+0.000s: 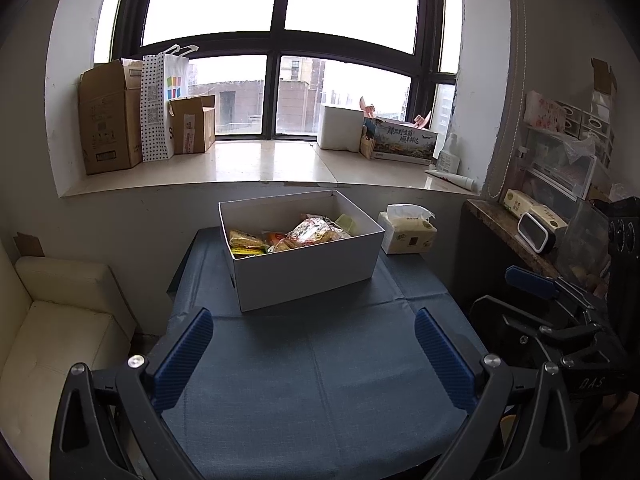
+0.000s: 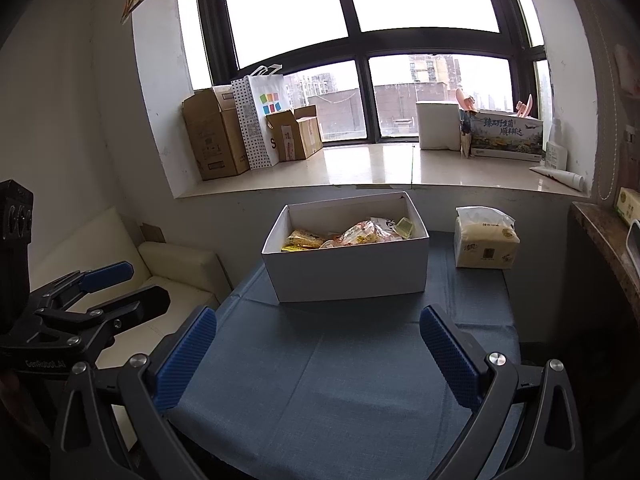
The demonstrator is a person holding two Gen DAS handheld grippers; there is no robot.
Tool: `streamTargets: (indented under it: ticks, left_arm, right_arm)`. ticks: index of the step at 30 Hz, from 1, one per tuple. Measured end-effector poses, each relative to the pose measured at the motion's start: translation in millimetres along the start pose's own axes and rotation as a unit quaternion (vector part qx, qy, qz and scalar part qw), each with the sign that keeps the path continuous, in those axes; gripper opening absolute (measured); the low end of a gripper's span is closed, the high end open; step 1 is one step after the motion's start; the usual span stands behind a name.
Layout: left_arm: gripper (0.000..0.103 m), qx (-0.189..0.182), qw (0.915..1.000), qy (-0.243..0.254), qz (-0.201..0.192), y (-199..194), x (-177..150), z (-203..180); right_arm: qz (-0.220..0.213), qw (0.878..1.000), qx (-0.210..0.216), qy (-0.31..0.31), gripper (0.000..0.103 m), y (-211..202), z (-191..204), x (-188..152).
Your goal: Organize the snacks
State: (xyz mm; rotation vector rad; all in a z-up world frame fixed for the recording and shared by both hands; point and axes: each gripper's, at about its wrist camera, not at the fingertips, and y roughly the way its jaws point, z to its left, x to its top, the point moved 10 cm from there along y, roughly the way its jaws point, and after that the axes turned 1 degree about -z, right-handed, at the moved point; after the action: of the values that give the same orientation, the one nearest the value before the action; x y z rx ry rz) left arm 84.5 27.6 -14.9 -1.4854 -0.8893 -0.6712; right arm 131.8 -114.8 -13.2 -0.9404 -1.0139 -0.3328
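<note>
— Behind both grippers, where're the snacks?
— Inside the open white cardboard box (image 1: pixel 304 268) on the blue-cloth table (image 1: pixel 320 380); wrapped snack packets (image 2: pixel 352 236) piled there.
— Grippers?
— Left gripper (image 1: pixel 314 356) & right gripper (image 2: pixel 318 358) spread wide, empty, short of the box, prob. ready to reach in.

Left gripper (image 1: pixel 314 330) wide open, nothing btwn fingers, over blue tablecloth (image 1: pixel 320 380). White box (image 1: pixel 304 268) ahead w/ snack packets (image 1: pixel 308 232) inside. Tissue pack (image 1: pixel 408 232) just right of box. Right gripper (image 1: pixel 556 304) at right edge, state unclear. Cream sofa (image 1: pixel 60 320) left.
</note>
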Motion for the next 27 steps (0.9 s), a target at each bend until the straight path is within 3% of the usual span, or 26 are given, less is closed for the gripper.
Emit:
streamTargets:
  ticks: [27]
  left_arm:
    - [0.103, 0.002, 1.0, -0.006, 0.004, 3.3, -2.3, 3.1]
  right_arm:
    - [0.005, 1.0, 0.0, 0.004, 0.103, 1.3, 1.3, -3.9]
